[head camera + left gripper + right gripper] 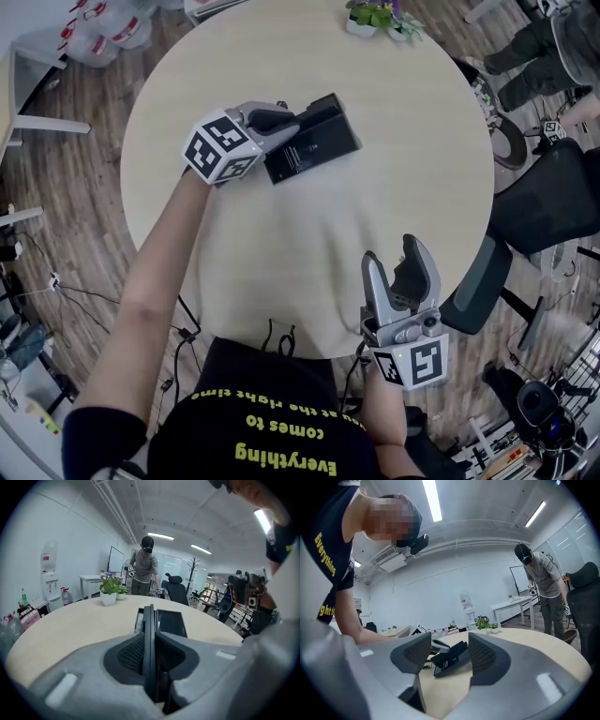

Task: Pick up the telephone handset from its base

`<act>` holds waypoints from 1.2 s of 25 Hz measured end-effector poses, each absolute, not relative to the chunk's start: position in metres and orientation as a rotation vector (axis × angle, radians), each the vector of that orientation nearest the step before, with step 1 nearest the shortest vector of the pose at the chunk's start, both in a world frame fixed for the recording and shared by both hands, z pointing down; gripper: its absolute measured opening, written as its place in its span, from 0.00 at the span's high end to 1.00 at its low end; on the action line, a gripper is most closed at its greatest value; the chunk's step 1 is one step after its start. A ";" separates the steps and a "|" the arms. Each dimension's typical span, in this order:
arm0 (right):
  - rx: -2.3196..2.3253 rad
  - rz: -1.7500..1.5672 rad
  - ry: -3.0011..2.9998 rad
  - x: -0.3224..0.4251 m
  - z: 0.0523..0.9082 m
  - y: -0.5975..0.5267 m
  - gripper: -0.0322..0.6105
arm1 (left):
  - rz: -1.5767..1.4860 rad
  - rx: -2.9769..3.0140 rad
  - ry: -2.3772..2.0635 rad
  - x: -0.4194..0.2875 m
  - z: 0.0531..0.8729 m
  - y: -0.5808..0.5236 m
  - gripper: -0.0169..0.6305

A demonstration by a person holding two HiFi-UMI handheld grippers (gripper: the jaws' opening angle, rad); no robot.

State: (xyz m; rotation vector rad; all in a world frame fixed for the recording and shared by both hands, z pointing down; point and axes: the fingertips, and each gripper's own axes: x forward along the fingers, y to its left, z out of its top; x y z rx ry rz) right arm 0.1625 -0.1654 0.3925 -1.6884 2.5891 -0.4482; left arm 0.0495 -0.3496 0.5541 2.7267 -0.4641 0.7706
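A black telephone base (319, 148) lies on the round pale table (300, 253), left of its middle toward the far side. Its handset (314, 114) rests along the base's far-left edge. My left gripper (284, 122) reaches in from the left and is shut on the handset; in the left gripper view the handset (149, 625) stands edge-on between the pads, with the base (171, 622) just right of it. My right gripper (394, 255) hovers open over the table's near right edge with nothing between its fingers, pointing toward the telephone (451, 660).
Small potted plants (375, 17) stand at the table's far edge. A black office chair (548, 202) sits to the right of the table. Cables (277, 336) hang at the near edge. A person (144, 566) stands beyond the table.
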 end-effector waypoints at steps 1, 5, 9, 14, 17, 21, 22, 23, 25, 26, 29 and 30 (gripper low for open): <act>-1.690 -0.448 2.589 0.162 0.392 -0.165 0.57 | 0.771 2.728 -0.464 0.049 0.555 -0.347 0.86; -1.690 -0.449 2.589 0.161 0.391 -0.163 0.57 | 0.766 2.715 -0.497 0.048 0.558 -0.349 0.86; -1.691 -0.445 2.587 0.160 0.389 -0.161 0.57 | 0.834 2.690 -0.479 0.054 0.566 -0.349 0.84; -1.708 -0.435 2.580 0.162 0.386 -0.157 0.58 | 0.891 2.699 -0.432 0.063 0.575 -0.340 0.81; -1.715 -0.430 2.578 0.164 0.384 -0.155 0.58 | 0.902 2.699 -0.451 0.061 0.574 -0.341 0.82; -1.723 -0.422 2.573 0.167 0.381 -0.154 0.58 | 0.896 2.694 -0.466 0.056 0.569 -0.344 0.85; -1.721 -0.418 2.573 0.167 0.380 -0.154 0.58 | 0.879 2.692 -0.475 0.054 0.566 -0.344 0.85; -1.719 -0.412 2.574 0.167 0.380 -0.153 0.58 | 0.861 2.694 -0.488 0.053 0.562 -0.344 0.85; -1.717 -0.394 2.578 0.167 0.377 -0.153 0.58 | 0.828 2.709 -0.531 0.049 0.551 -0.342 0.85; -1.718 -0.382 2.578 0.166 0.375 -0.153 0.58 | 0.807 2.718 -0.558 0.046 0.543 -0.341 0.85; -1.728 -0.337 2.570 0.167 0.366 -0.152 0.58 | 0.707 2.747 -0.629 0.038 0.514 -0.334 0.85; -1.729 -0.320 2.568 0.167 0.362 -0.151 0.58 | 0.673 2.757 -0.650 0.035 0.503 -0.330 0.85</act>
